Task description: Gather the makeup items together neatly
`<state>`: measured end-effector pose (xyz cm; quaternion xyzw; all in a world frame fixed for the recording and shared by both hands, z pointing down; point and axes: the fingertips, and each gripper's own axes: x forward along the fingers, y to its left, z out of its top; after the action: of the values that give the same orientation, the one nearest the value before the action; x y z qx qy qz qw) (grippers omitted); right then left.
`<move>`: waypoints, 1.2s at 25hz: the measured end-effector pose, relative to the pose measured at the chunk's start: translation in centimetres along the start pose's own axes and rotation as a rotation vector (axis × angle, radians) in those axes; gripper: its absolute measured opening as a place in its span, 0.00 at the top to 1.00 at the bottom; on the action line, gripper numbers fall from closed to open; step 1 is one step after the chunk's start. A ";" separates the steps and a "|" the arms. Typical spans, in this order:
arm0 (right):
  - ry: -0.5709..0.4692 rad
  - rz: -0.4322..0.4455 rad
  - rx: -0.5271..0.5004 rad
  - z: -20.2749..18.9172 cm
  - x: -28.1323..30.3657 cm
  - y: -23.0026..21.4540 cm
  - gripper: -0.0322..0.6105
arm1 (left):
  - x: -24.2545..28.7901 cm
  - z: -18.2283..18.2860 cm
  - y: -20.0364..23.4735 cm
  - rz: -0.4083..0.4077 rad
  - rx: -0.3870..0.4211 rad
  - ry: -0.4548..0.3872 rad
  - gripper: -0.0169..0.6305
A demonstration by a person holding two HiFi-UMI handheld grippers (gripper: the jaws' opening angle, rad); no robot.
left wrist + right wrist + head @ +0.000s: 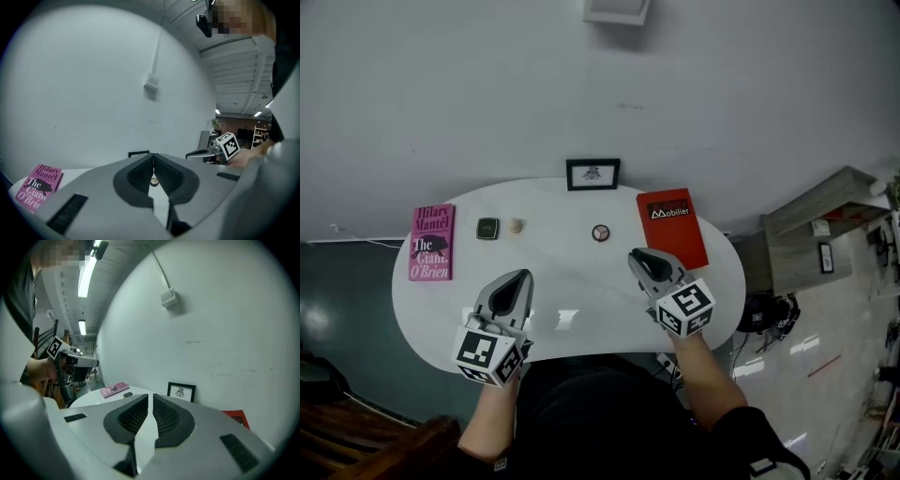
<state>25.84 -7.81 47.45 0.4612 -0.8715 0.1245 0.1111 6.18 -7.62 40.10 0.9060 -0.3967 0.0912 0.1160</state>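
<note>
While both grippers hang over the near edge of the white tabletop point(572, 267), we have not yet touched any of the makeup, so we judge the gathering is only at its approach step. The left gripper point(521, 276) has its jaws together at the tips and holds nothing; the right gripper point(636, 254) shows only a thin slit between its jaws, and nothing sits in it. Three small makeup items lie in a loose row toward the back of the tabletop. A dark square compact point(487, 228) and a small pale round piece point(516, 226) sit just beside each other near the left end, close to a pink book point(431, 243) at the left edge. A round compact point(600, 232) lies alone near the middle, well apart from the other two and in front of a small picture frame point(592, 174) standing at the back edge. A red book point(672, 225) lies at the right end, and the right gripper is just beside its near left corner. We think the lone round compact is the piece to bring over, since the other two already sit as a pair. For that, the right gripper would need to spread its jaws, reach forward and come down around the compact's rim. The compact lies low and flat on a smooth top, so we expect the grip must be squarely across it or it may slide away.
</note>
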 end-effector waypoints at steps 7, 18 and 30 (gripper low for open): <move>0.018 0.032 0.016 -1.1 0.4 -2.9 0.87 | 2.5 -1.6 -2.7 -0.003 -0.034 0.056 0.95; 0.122 0.114 0.028 -4.6 7.1 -2.6 0.76 | 5.5 -2.9 -0.9 -0.007 -0.060 0.081 0.95; 0.262 0.067 -0.010 -10.8 13.6 -4.1 0.65 | 5.7 -6.9 1.4 0.058 -0.131 0.123 0.95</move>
<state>22.64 -17.15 62.34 0.4109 -0.8651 0.1828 0.2222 8.45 -10.53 48.32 0.8772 -0.4201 0.1239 0.1967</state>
